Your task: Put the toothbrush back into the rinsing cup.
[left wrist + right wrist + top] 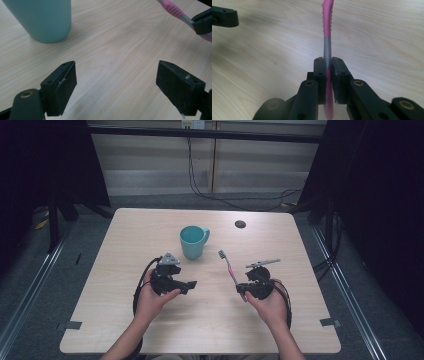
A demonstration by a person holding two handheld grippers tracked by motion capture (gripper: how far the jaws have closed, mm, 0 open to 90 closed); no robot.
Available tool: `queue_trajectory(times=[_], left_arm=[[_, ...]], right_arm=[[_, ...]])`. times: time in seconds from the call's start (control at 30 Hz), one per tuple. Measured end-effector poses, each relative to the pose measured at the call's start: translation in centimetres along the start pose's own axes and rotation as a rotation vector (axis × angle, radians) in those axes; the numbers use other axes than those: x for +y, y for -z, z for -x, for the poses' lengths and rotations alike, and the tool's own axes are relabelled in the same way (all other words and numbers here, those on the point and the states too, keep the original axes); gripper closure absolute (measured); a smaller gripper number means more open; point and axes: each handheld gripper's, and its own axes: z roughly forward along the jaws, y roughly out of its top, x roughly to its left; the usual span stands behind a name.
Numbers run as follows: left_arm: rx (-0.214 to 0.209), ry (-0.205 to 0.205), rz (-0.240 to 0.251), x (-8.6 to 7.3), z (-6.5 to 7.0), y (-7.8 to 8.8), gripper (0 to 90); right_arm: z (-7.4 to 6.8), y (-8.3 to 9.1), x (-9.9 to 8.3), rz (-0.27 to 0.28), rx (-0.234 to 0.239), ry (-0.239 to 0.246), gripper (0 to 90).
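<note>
A pink and grey toothbrush (228, 266) slants up from my right gripper (243, 288), bristle head toward the cup. In the right gripper view the jaws are shut on the toothbrush handle (327, 52), which runs on past them. A teal cup (192, 241) with its handle to the right stands upright at the table's middle. My left gripper (192, 285) is held left of centre, near the cup, jaws wide apart over bare wood. In the left gripper view the cup (43, 18) is at top left, the toothbrush (175, 11) at top right, and the left gripper (116, 83) holds nothing.
The light wooden table (125, 320) has a small dark round cap (240, 224) near its far edge. Black frames and cables stand beyond the table. A jaw of the left gripper (223, 16) shows at the top left of the right gripper view.
</note>
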Motion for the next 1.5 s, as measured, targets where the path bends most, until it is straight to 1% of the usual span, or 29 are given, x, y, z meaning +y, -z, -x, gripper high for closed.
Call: queue_trajectory(times=[0.07,0.1,0.23,0.27,0.3,0.33,0.4,0.5,0.67,0.7,0.8,0.83,0.87,0.9,0.97,1.03,1.13,1.17,1.3,1.33,1.4,1.5], left_arm=[[-0.008,-0.004,-0.003,0.3,0.1,-0.2,17.2],[-0.015,0.009,0.001,0.5,0.3,-0.3,17.3],[-0.023,0.017,0.002,0.8,0.5,-0.6,17.5],[-0.035,0.025,0.005,0.9,0.6,-0.8,17.8],[-0.035,0.025,0.005,0.9,0.6,-0.8,17.8],[-0.048,0.036,0.01,1.1,0.7,-0.9,17.9],[-0.053,0.038,0.009,1.2,0.8,-1.0,17.9],[-0.071,0.056,0.019,1.5,1.0,-1.2,18.5],[-0.086,0.07,0.029,1.7,1.2,-1.3,19.8],[-0.095,0.08,0.032,1.8,1.3,-1.4,20.1],[-0.095,0.082,0.032,1.9,1.3,-1.5,20.9],[-0.104,0.087,0.034,2.0,1.3,-1.5,21.5],[-0.104,0.087,0.034,2.0,1.3,-1.5,22.7],[-0.107,0.081,0.03,2.1,1.3,-1.6,23.5],[-0.116,0.09,0.032,2.2,1.4,-1.7,23.5],[-0.122,0.092,0.028,2.3,1.4,-1.8,24.2],[-0.128,0.092,0.028,2.4,1.5,-1.9,28.5],[-0.137,0.095,0.034,2.4,1.6,-2.0,29.7],[-0.146,0.09,0.036,2.5,1.6,-2.0,31.6],[-0.152,0.091,0.046,2.5,1.7,-2.0,32.2],[-0.156,0.088,0.047,2.6,1.7,-1.9,32.8],[-0.149,0.091,0.059,2.7,1.7,-1.8,33.1]], right_arm=[[-0.3,0.0,0.2,0.009,0.005,0.006,82.9],[-0.3,0.0,0.2,0.01,0.005,0.007,82.9],[-0.3,0.0,0.2,0.011,0.005,0.006,82.9],[-0.3,0.0,0.2,0.012,0.006,0.005,82.9],[-0.3,0.0,0.2,0.015,0.008,0.006,82.9],[-0.3,0.0,0.2,0.013,0.01,0.007,82.9],[-0.3,-0.1,0.2,0.013,0.01,0.008,82.9],[-0.6,-0.2,0.2,0.015,0.016,0.019,82.9],[-0.9,-0.3,0.2,0.027,0.018,0.024,82.9],[-1.0,-0.3,0.2,0.031,0.023,0.024,82.9],[-1.1,-0.3,0.2,0.034,0.027,0.027,82.9],[-1.3,-0.3,0.3,0.044,0.034,0.029,82.9],[-1.3,-0.3,0.3,0.044,0.034,0.029,82.9],[-1.6,-0.4,0.3,0.044,0.041,0.039,82.9],[-1.7,-0.4,0.3,0.047,0.037,0.043,82.9],[-1.9,-0.4,0.4,0.051,0.045,0.051,82.9],[-2.1,-0.5,0.5,0.055,0.051,0.057,82.9],[-2.3,-0.4,0.5,0.058,0.051,0.06,82.9],[-2.4,-0.4,0.5,0.061,0.054,0.065,82.9],[-2.4,-0.3,0.5,0.064,0.052,0.069,82.9],[-2.5,-0.3,0.5,0.065,0.054,0.069,82.9],[-2.6,-0.3,0.5,0.067,0.058,0.071,82.9]])
